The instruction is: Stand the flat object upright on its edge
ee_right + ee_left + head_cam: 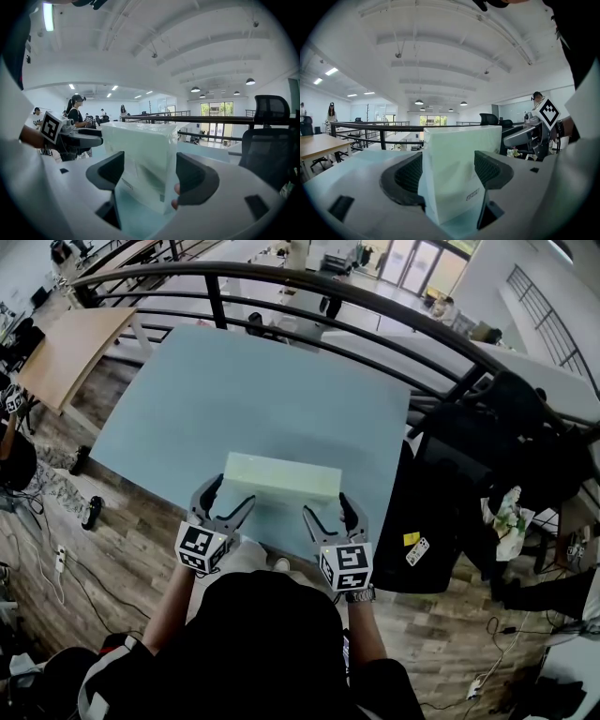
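Observation:
A pale green flat box (pixel 281 476) stands upright on its long edge near the front of the light blue table (pixel 234 390). My left gripper (pixel 232 493) is open at the box's left end, and my right gripper (pixel 328 505) is open at its right end. In the left gripper view the box (pixel 457 173) rises tall between the spread jaws of the left gripper (pixel 449 168). In the right gripper view the box (pixel 140 159) likewise stands between the jaws of the right gripper (pixel 146 171). Neither gripper visibly clamps the box.
A black railing (pixel 309 287) runs behind and to the right of the table. A black chair with a bag (pixel 441 512) stands close to the table's right edge. A wooden table (pixel 66 348) is at the far left. Cables lie on the wood floor (pixel 56 559).

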The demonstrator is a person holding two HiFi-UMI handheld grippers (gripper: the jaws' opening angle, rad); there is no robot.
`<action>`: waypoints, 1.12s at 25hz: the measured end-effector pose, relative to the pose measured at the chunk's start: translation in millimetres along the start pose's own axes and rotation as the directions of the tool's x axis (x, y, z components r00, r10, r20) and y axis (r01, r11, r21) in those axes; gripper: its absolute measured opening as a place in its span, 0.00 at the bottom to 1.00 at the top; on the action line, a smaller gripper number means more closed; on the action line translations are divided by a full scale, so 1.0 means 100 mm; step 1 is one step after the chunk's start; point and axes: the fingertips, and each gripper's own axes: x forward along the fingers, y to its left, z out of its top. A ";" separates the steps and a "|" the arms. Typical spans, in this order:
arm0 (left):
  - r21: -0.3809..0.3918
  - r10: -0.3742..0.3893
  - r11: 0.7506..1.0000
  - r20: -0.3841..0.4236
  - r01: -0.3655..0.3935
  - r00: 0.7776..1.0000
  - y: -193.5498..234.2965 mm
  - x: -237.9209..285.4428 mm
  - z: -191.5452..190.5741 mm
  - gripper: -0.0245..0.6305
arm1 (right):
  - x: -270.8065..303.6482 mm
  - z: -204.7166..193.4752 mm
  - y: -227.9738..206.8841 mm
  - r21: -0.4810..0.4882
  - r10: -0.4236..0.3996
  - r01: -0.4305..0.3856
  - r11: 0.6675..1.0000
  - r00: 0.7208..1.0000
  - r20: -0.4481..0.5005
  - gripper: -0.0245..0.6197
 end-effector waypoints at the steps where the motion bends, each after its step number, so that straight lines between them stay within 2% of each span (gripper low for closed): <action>1: -0.003 0.001 1.000 -0.004 -0.001 1.000 -0.01 -0.01 -0.02 0.57 | -0.01 -0.02 0.00 0.008 0.000 0.000 1.000 1.000 -0.004 0.58; 8: -0.018 0.018 1.000 -0.017 -0.018 1.000 -0.07 -0.16 -0.12 0.57 | -0.13 -0.13 0.03 0.063 0.004 -0.004 0.998 1.000 -0.008 0.57; 10: -0.026 0.025 0.999 -0.018 -0.026 1.000 -0.09 -0.22 -0.15 0.55 | -0.18 -0.15 0.08 0.074 0.023 -0.022 0.997 1.000 -0.007 0.48; 16: -0.049 0.052 0.997 -0.014 -0.052 0.999 -0.17 -0.39 -0.20 0.38 | -0.30 -0.24 0.20 0.096 0.057 -0.055 0.994 0.998 -0.009 0.21; 19: -0.065 0.072 0.995 0.002 -0.072 0.997 -0.20 -0.47 -0.18 0.25 | -0.35 -0.24 0.26 0.100 0.065 -0.066 0.993 0.998 0.006 0.09; 23: -0.073 0.115 0.991 0.023 -0.113 0.993 -0.21 -0.57 -0.14 0.08 | -0.37 -0.20 0.40 0.105 0.104 -0.106 0.989 0.994 0.020 0.06; 28: -0.094 0.123 0.989 0.053 -0.117 0.991 -0.25 -0.62 -0.07 0.04 | -0.37 -0.10 0.56 0.090 0.150 -0.154 0.984 0.988 0.043 0.05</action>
